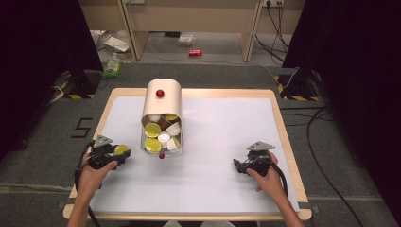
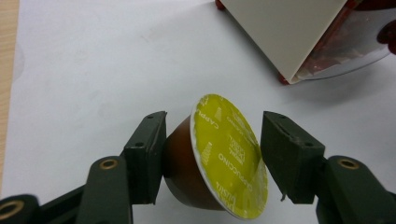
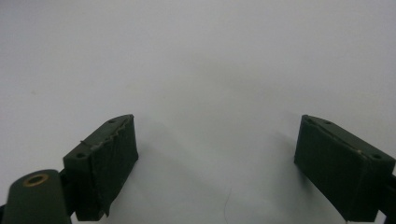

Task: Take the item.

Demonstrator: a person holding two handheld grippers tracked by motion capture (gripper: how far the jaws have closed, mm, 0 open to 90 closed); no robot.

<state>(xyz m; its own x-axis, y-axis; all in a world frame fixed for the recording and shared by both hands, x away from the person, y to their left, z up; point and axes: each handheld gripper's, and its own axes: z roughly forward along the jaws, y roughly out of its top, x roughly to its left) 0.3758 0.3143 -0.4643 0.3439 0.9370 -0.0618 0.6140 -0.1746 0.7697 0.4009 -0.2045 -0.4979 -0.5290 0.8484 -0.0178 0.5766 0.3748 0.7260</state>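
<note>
My left tongs clamp a yellow-lidded capsule near the counter's left edge, right tongs wide over bare counter, capsule box centre-far.

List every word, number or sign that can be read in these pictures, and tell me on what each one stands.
"CAPPUCCINO": on the yellow-green lid of the coffee capsule between the jaws of the left gripper.
Smaller white print on that lid: too blurred to read.
"5": black mark on the grey floor left of the table.
Lids of the capsules in the box: too small to read.
Red can on the floor: too small to read.
</note>
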